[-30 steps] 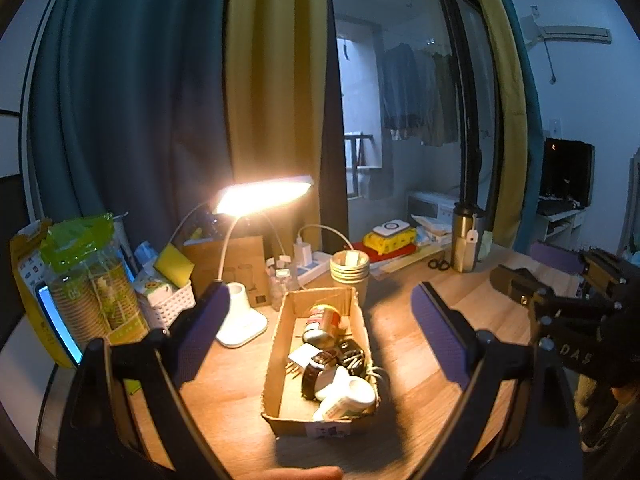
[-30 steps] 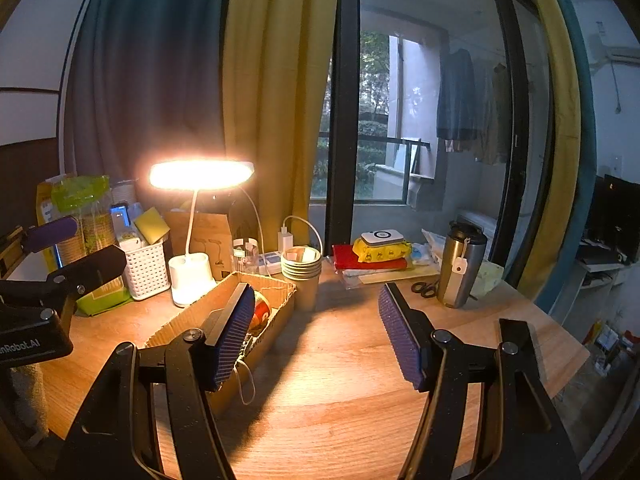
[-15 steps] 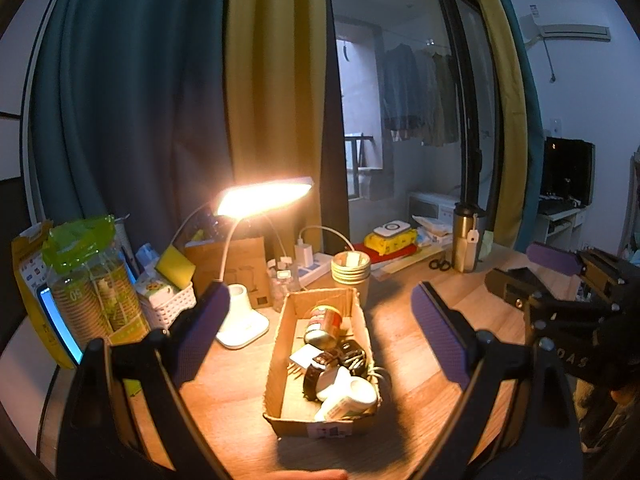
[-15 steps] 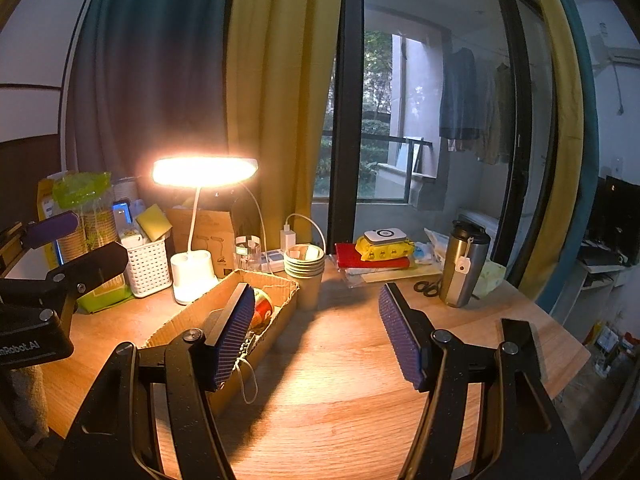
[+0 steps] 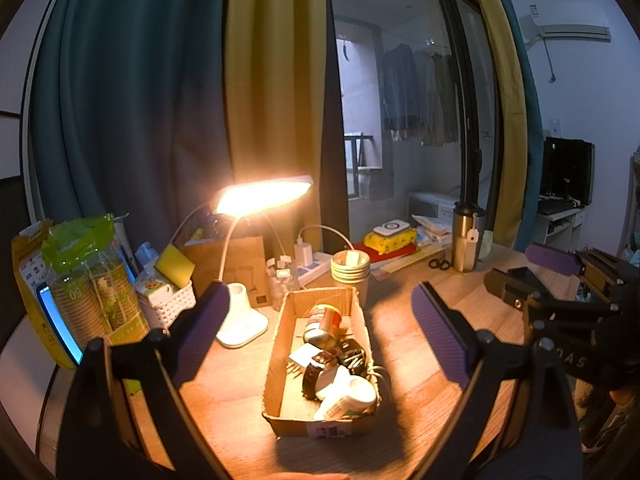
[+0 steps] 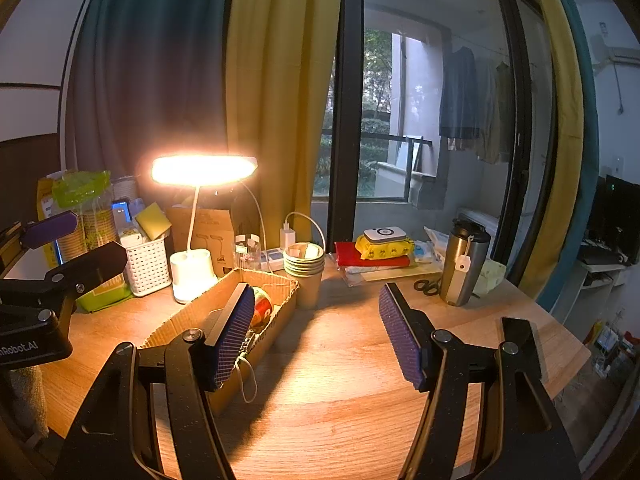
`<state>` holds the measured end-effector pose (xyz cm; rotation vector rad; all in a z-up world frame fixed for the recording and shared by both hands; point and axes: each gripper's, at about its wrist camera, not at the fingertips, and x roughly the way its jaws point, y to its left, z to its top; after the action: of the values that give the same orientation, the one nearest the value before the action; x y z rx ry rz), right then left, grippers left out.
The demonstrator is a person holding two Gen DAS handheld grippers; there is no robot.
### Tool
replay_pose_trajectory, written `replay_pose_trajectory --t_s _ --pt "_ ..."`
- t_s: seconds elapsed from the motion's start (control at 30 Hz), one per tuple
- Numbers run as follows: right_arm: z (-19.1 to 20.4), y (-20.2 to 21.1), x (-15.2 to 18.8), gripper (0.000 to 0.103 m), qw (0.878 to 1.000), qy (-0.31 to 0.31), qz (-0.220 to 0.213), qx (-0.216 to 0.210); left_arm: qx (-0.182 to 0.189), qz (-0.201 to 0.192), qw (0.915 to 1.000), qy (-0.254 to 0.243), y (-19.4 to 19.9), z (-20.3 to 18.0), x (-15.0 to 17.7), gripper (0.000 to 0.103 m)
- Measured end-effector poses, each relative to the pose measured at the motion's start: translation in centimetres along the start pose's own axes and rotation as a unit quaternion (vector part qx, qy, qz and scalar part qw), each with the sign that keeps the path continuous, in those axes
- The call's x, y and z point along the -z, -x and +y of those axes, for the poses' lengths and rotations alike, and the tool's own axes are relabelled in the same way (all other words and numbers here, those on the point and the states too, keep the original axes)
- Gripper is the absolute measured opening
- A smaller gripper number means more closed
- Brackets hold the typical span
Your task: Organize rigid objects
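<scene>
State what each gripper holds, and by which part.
Nothing is held: the left gripper and right gripper both stand open and empty above the table.

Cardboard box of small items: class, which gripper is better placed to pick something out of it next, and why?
Probably the left gripper: open, with the cardboard box straight ahead between its fingers. The right gripper, also open, faces bare table with the box off to its side.

Dim room; desk lamp (image 5: 262, 198) glares warm, overexposed; long shadows; fisheye bends edges.
</scene>
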<state>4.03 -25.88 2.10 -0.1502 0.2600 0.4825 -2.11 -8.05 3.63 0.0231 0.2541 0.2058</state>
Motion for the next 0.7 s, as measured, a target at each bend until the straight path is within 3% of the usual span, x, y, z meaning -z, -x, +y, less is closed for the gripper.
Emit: replay_pose_trajectory --t_s 0.7 --pt "0.26 -0.15 0.35 0.068 1.000 0.001 0.004 0.000 0.000 0.007 1.0000 0.006 -0.04 0.10 0.10 0.093"
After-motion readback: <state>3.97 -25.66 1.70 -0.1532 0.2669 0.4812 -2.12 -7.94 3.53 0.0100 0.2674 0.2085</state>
